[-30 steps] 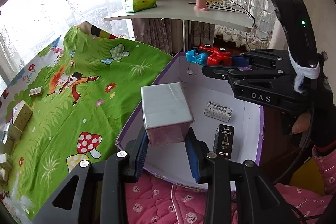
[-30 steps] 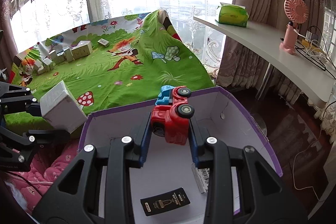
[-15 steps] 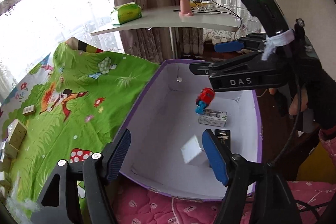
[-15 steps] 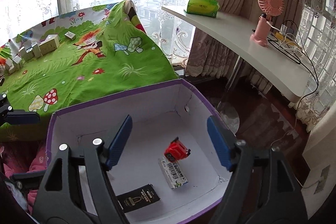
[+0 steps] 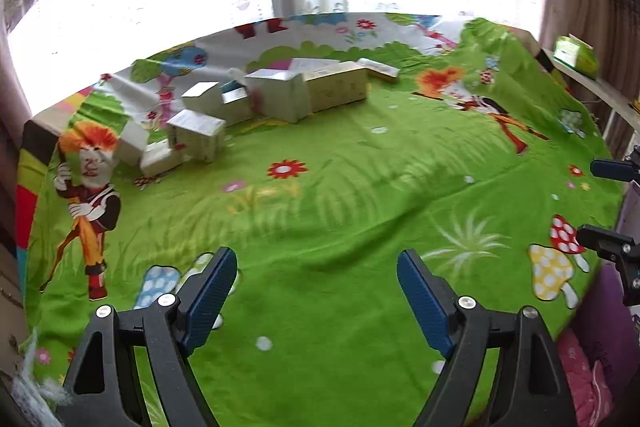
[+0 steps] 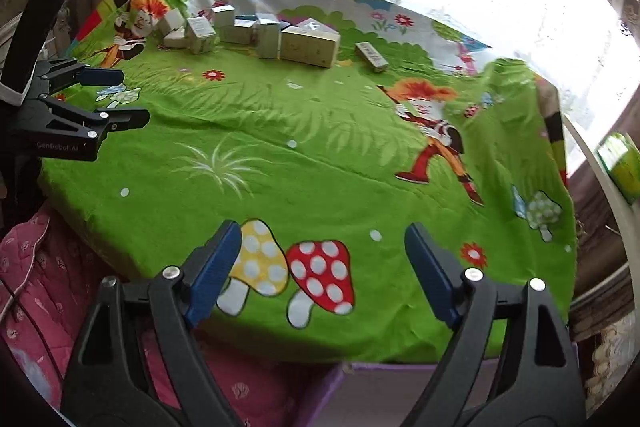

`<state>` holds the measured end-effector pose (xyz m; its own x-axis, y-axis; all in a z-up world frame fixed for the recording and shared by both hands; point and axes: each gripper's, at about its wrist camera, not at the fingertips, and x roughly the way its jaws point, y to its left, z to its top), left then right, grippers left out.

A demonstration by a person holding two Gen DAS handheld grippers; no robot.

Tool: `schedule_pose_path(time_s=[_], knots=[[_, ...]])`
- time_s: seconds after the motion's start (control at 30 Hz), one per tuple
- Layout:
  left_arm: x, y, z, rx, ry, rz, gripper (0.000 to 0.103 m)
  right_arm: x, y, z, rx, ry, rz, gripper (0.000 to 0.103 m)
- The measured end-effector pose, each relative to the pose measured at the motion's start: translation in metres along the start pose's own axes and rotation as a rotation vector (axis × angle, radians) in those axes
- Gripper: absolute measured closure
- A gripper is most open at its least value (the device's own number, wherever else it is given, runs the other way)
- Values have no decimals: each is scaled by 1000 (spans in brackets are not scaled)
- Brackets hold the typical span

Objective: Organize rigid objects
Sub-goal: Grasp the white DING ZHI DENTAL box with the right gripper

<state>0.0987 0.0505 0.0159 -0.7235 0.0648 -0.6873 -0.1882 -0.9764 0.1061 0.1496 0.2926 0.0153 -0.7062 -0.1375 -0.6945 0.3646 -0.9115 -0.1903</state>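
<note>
Several small cardboard boxes point(image 5: 276, 95) lie in a cluster at the far side of the green cartoon cloth point(image 5: 340, 195); they also show in the right wrist view point(image 6: 308, 45). My left gripper point(image 5: 316, 291) is open and empty above the near part of the cloth. My right gripper point(image 6: 324, 267) is open and empty over the cloth's front edge by the mushroom print. The left gripper also shows in the right wrist view point(image 6: 116, 95), and the right gripper's fingers point(image 5: 612, 171) at the left wrist view's right edge.
The purple box's rim point(image 6: 360, 367) shows just below the cloth's front edge. A pink quilt point(image 6: 36, 267) lies at the lower left. A white shelf with a green tissue pack point(image 5: 576, 55) stands to the right. Window and curtains lie behind.
Both grippers dropped their loads, the white box and the red toy truck, into the purple box, opened, then swung away from it toward the cloth and the far boxes.
</note>
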Motion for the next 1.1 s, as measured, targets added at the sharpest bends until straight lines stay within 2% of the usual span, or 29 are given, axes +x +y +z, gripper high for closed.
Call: schedule_pose_path(time_s=[0.07, 0.23, 0.3, 0.4, 0.63, 0.73, 0.8, 0.83, 0.87, 0.9, 1.0, 1.1], knots=[[18, 28, 1, -53, 13, 66, 20, 45, 6, 22, -52, 29, 57, 17], [47, 78, -4, -195, 62, 106, 20, 137, -6, 74, -101, 108, 23, 17], [56, 91, -9, -265, 111, 73, 20, 158, -19, 92, -91, 83, 6, 17], [59, 102, -13, -347, 126, 42, 20, 193, -41, 118, -87, 95, -46, 17], [61, 99, -13, -334, 134, 19, 10, 279, -104, 183, -10, 118, -87, 17], [62, 99, -12, -332, 135, 11, 8, 306, -119, 203, 22, 109, -51, 17], [64, 98, -11, -328, 140, 8, 6, 317, -123, 212, 32, 108, -6, 18], [66, 97, -10, -320, 146, 8, 4, 319, -124, 214, 38, 109, 23, 24], [68, 95, -9, -308, 155, 11, 3, 317, -123, 213, 41, 105, 66, 52], [70, 93, -8, -294, 165, 17, 1, 313, -121, 211, 49, 116, 99, 68], [76, 84, -4, -244, 201, 61, 0, 281, -98, 189, 11, 123, 137, 68], [76, 85, -4, -253, 204, 69, 0, 233, -65, 151, -48, 89, 201, 68]])
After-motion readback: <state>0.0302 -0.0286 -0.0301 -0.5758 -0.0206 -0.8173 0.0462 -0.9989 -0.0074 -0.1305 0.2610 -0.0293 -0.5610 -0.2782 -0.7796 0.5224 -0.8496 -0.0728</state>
